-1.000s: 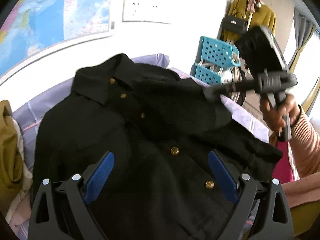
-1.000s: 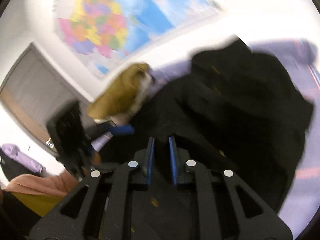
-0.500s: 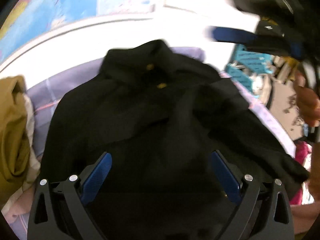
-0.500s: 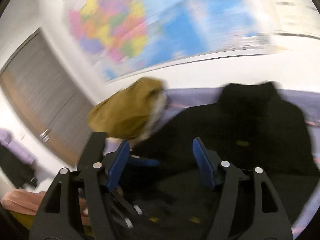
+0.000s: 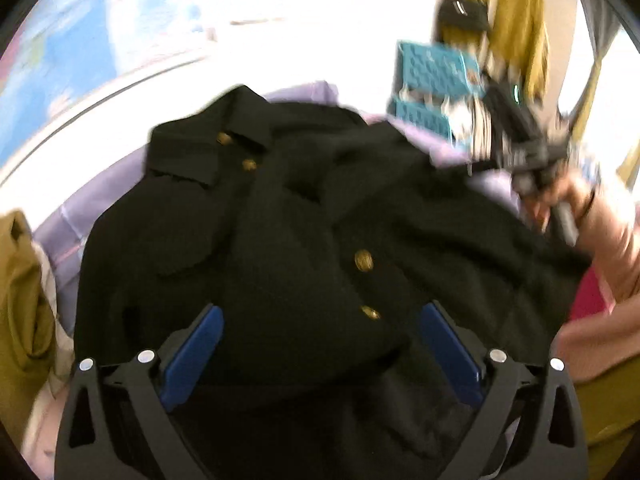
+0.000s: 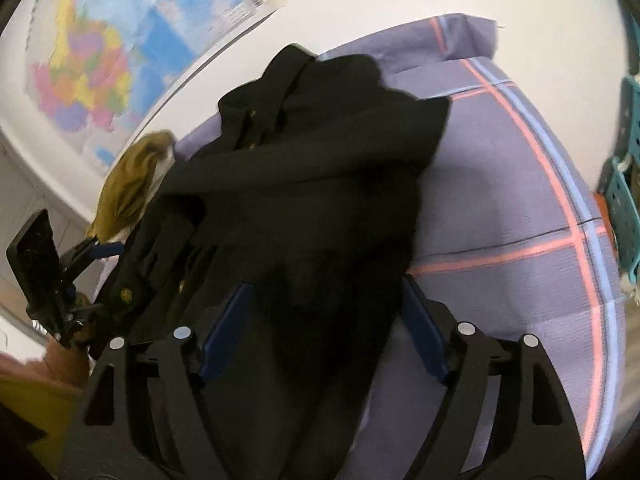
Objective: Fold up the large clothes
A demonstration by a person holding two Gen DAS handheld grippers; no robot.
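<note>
A black jacket [image 5: 280, 232] with gold buttons lies on a lavender checked cloth [image 5: 68, 224], collar away from me, its right sleeve folded across the front. My left gripper [image 5: 320, 320] is open and empty, hovering over the jacket's lower front. In the right wrist view the jacket [image 6: 304, 184] lies bunched, and my right gripper [image 6: 324, 292] is open and empty over its near hem. The right gripper also shows, blurred, at the right of the left wrist view [image 5: 520, 148]. The left gripper shows at the left edge of the right wrist view [image 6: 52, 272].
A mustard garment [image 5: 20, 300] lies at the cloth's left end; it also shows in the right wrist view [image 6: 128, 184]. Blue baskets [image 5: 432, 80] and hanging clothes [image 5: 500, 12] stand at the right. A world map [image 6: 100, 52] covers the wall behind. Bare cloth [image 6: 520, 200] lies right of the jacket.
My right gripper was shut on the jacket's sleeve, laid it across the front, opened and swung back to the right side. My left gripper stayed open over the lower front.
</note>
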